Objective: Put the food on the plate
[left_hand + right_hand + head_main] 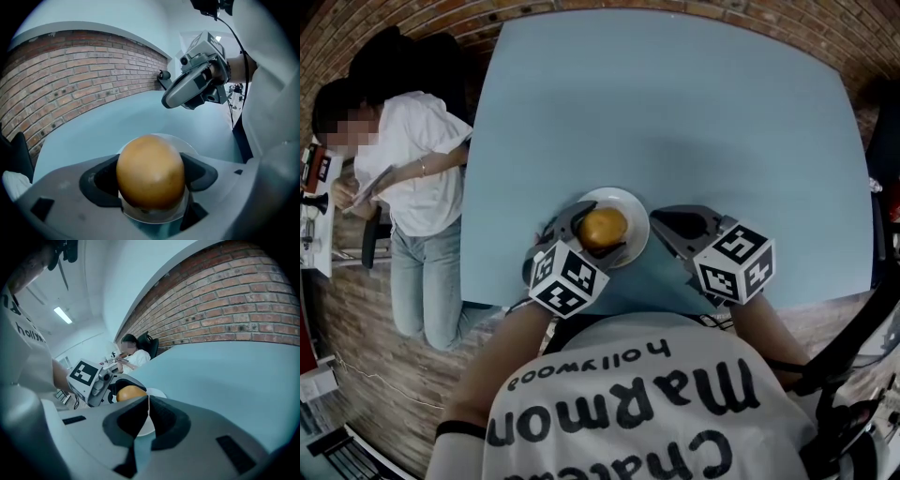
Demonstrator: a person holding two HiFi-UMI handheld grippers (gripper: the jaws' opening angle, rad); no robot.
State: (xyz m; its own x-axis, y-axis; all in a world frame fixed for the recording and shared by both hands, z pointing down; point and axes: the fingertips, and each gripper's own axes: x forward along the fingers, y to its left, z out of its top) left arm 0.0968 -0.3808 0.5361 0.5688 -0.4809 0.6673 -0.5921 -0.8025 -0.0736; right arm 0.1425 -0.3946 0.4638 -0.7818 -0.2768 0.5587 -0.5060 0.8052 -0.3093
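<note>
Gripping the round orange-brown food ball [603,228] between its jaws, the left gripper [150,178] holds it over the round white plate [620,197] | right gripper [149,404]: jaws pressed together, nothing between them, just beside the plate | pale blue table [675,122] beneath.

T-shirt [675,412] printed upside down, "hollywood", "MaRmon", "Chatea"

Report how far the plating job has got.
Done: the round orange food is already at the white plate. In hand: the left tongs grip it there, jaws closed on its sides. Left: letting go and drawing back. The right tongs sit shut and empty beside the plate.
</note>
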